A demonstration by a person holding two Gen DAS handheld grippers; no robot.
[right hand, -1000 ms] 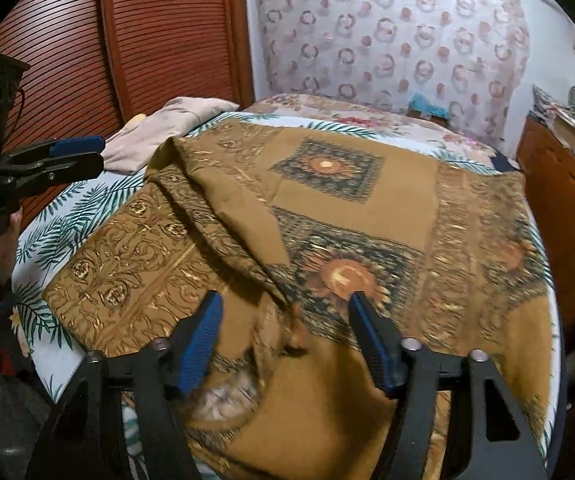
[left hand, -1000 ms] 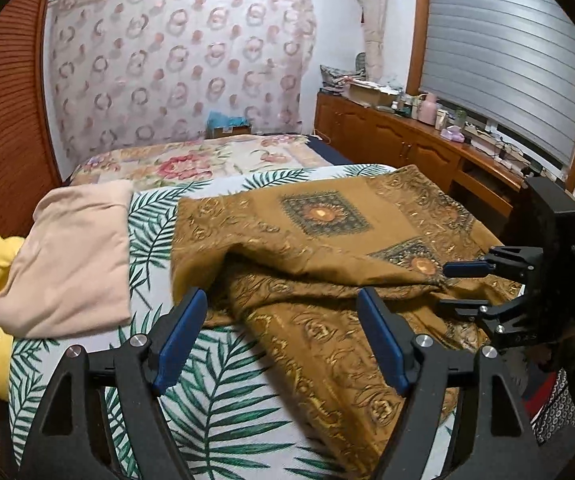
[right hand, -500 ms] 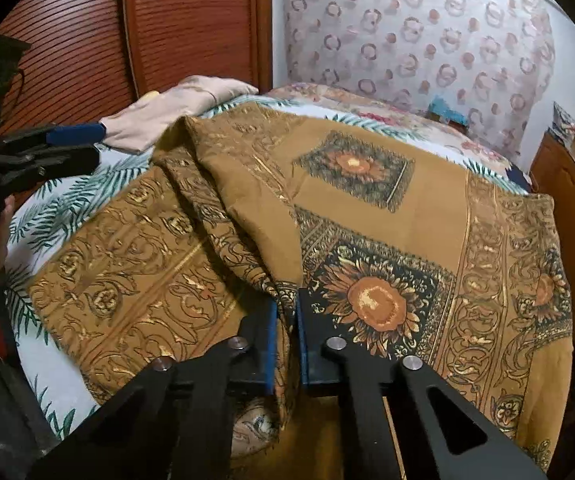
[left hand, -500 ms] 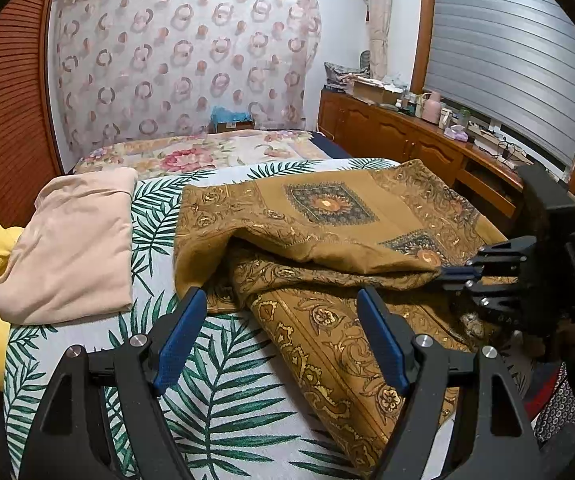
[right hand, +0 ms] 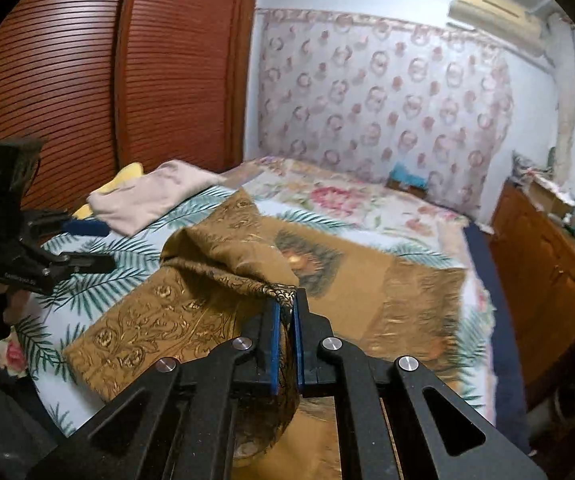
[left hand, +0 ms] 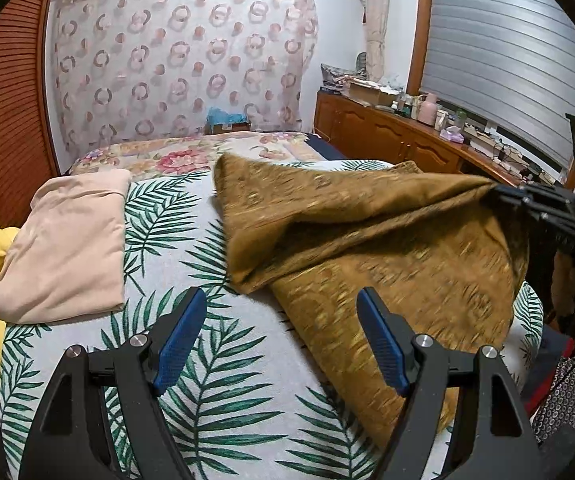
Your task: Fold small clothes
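— Blue pads of the right gripper (right hand: pixel 285 344) are pinched tight on a corner of the brown patterned cloth (left hand: pixel 387 248), which is raised off the bed (left hand: pixel 207 360).

— And the left gripper (left hand: pixel 281 336)?

— Wide apart, holding nothing, above bare palm-leaf sheet just left of the cloth's near edge. The cloth's length trails from the pinched corner diagonally towards the far left, peaking near the folded pink garment (left hand: pixel 63 248). I'd say the left is nearer the loose edge.
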